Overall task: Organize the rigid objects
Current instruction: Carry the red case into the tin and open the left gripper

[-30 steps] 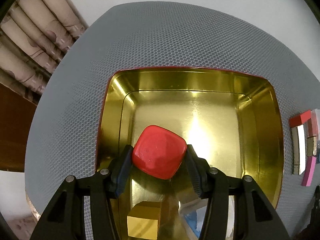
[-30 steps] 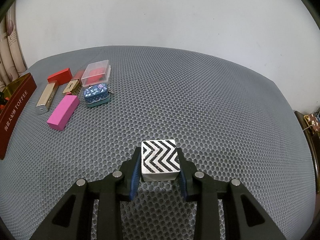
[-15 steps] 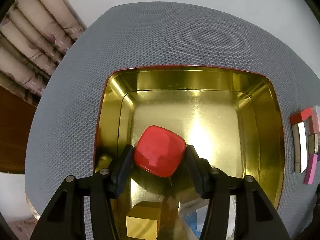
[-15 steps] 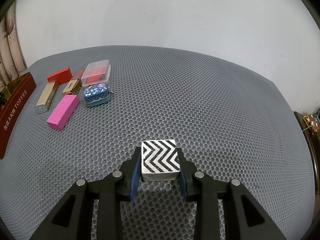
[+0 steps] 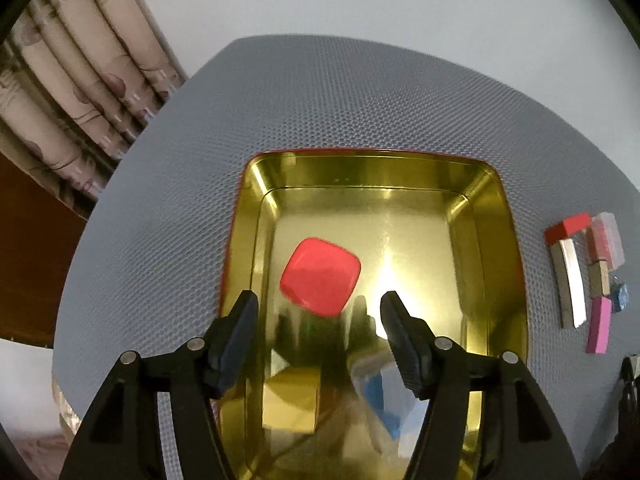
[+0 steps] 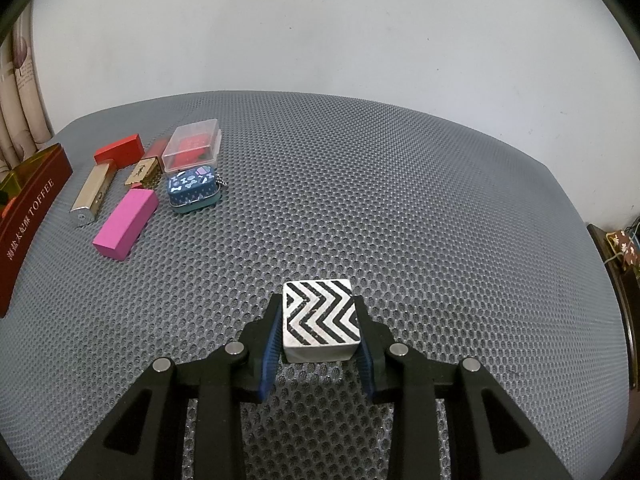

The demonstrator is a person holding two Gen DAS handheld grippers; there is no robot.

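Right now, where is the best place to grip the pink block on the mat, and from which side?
Probably across its two long side faces, coming from above: the pink block lies flat, long and narrow, with bare mat along both long sides.

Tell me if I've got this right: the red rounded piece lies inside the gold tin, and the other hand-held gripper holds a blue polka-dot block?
Not quite. The right wrist view shows the right hand-held gripper shut on a black-and-white zigzag block, not a blue polka-dot one. The red rounded piece does lie inside the gold tin.

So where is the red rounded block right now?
In the left wrist view, the red rounded block lies inside the gold tin, left of centre, just beyond the opening left hand-held gripper, free of its pads.
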